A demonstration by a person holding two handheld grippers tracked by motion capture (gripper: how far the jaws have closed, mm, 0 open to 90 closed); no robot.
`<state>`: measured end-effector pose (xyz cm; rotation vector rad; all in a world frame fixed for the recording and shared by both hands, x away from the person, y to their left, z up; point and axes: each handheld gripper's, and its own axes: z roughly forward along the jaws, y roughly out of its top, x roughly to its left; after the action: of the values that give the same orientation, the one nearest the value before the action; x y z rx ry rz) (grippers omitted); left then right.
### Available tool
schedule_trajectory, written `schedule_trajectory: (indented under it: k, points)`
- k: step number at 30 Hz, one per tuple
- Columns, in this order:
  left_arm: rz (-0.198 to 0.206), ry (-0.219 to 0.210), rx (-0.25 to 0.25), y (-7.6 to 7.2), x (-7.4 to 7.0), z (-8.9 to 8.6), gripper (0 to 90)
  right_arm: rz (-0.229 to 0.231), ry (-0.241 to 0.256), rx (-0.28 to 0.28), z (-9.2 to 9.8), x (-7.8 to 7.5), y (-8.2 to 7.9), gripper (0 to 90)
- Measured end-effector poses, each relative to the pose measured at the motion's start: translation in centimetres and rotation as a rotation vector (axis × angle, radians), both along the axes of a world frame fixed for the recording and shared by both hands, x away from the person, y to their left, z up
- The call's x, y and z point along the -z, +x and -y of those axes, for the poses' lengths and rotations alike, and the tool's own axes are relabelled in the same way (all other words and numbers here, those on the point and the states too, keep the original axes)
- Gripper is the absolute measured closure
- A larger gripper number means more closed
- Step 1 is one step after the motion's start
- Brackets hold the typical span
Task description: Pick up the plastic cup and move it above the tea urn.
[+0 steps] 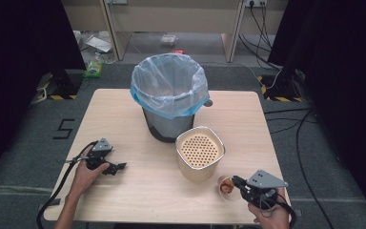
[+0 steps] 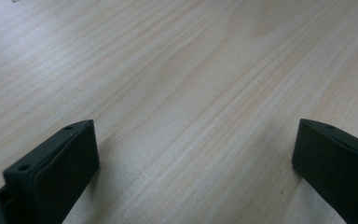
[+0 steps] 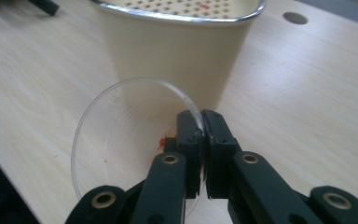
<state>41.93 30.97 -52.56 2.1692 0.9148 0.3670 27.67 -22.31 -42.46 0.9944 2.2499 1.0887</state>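
Two tools work a wooden tabletop (image 1: pixel 124 200): the right tool (image 3: pixel 201 128) pinches the rim of one clear cup (image 3: pixel 121 135), its reddish contents indistinct; the left tool (image 1: pixel 116 167) rests spread wide. Beyond: one cream perforated container (image 1: pixel 200 151), one bag-lined bin (image 1: pixel 169 93).

left tool (image 1: pixel 116 167): black; grey plate | right tool (image 1: pixel 237 182): black; brass rivets
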Motion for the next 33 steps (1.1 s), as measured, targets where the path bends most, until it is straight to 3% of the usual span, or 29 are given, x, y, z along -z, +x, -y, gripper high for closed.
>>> schedule_trajectory:
  k: [12,20,33]
  points:
    - [0.000,0.000,0.000,0.0,0.0,0.0,0.0,0.105,-0.030,0.091,1.4,-2.3,4.2,86.8]
    - [0.000,0.000,0.000,0.0,0.0,0.0,0.0,0.170,-0.010,0.141,1.9,-3.8,7.1,86.9]
    - [0.000,0.000,0.000,0.0,0.0,0.0,0.0,0.212,-0.029,0.181,2.1,-4.7,9.2,86.8]
